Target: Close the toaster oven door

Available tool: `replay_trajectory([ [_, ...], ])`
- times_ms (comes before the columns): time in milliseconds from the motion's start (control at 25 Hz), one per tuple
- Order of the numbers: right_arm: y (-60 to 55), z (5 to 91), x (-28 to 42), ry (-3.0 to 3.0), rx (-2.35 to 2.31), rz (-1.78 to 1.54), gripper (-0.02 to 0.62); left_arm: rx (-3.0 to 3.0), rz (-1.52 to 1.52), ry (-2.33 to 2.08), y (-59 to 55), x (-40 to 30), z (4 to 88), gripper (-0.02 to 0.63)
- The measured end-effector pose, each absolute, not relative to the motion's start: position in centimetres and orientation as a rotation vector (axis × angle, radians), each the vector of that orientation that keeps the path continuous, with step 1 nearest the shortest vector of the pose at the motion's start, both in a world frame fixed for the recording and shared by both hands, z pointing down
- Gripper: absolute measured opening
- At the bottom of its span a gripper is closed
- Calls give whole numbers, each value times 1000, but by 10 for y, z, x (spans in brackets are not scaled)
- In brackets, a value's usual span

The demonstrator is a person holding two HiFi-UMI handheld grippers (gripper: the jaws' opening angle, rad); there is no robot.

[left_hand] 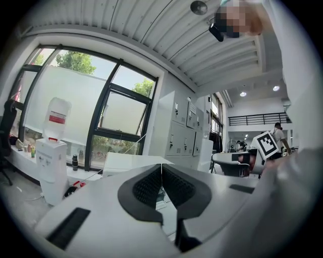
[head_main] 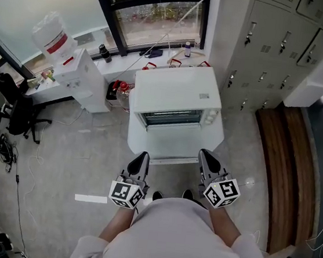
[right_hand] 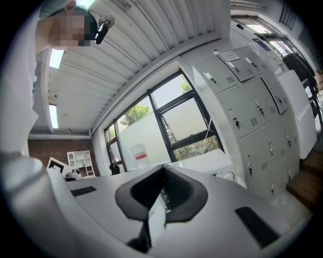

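Between the ribbed black pads [left_hand: 146, 187] of the left gripper [left_hand: 161, 168] nothing sits; its jaws are pressed together at the tips, with only a sliver of gap lower down. On the right gripper [right_hand: 162, 170] the jaws likewise meet tip to tip and hold nothing. Both grippers point forward and somewhat upward, so each gripper view takes in ceiling and window [head_main: 157, 20] beyond the closed tips.

Seen from the head view, the left gripper's tip lies at the left part of the front edge of the door [head_main: 174, 146], and the right gripper's tip lies by the door's right front corner; whether either touches it I cannot tell. The door is open, dropped flat toward the person [head_main: 176, 244], and behind it shows the dark mouth of the white toaster oven [head_main: 177, 92].

A marker cube [head_main: 125, 194] rides at the back of each gripper, just ahead of the person's forearms. Left of the oven stands a water dispenser [head_main: 77, 77] with a bottle on top. Grey lockers [head_main: 277, 46] rise on the right, with a wooden bench [head_main: 288, 170] below them. An office chair [head_main: 15, 110] sits far left, and a strip of white tape [head_main: 90, 198] lies on the floor near the left gripper.
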State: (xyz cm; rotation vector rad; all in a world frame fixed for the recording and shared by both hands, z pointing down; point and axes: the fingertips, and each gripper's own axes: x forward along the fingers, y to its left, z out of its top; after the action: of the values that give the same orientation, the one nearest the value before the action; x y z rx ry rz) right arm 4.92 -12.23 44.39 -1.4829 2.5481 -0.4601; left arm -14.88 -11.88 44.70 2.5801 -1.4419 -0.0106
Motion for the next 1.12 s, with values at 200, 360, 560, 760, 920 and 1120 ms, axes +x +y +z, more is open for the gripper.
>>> replay_trajectory([
  [200,-120,441,58,2385,-1332,-589,39,2588,3,-1397,-119,-142,449,20],
  [360,-120,448,71,2270,-1295,-690,81,2605,-2,-1374,-120,-138,447,20],
  [560,-112,472,91,2125,-1219,-792,154,2620,9,-1349,-119,-132,450,20],
  [760,-99,504,101,2099,-1189,-834,170,2618,34,-1339,-120,-132,452,20],
  [920,-91,538,105,2073,-1178,-930,170,2614,48,-1331,-123,-133,453,20],
  [1120,-82,572,104,2028,-1057,-1050,211,2618,62,-1293,-124,-132,456,20],
])
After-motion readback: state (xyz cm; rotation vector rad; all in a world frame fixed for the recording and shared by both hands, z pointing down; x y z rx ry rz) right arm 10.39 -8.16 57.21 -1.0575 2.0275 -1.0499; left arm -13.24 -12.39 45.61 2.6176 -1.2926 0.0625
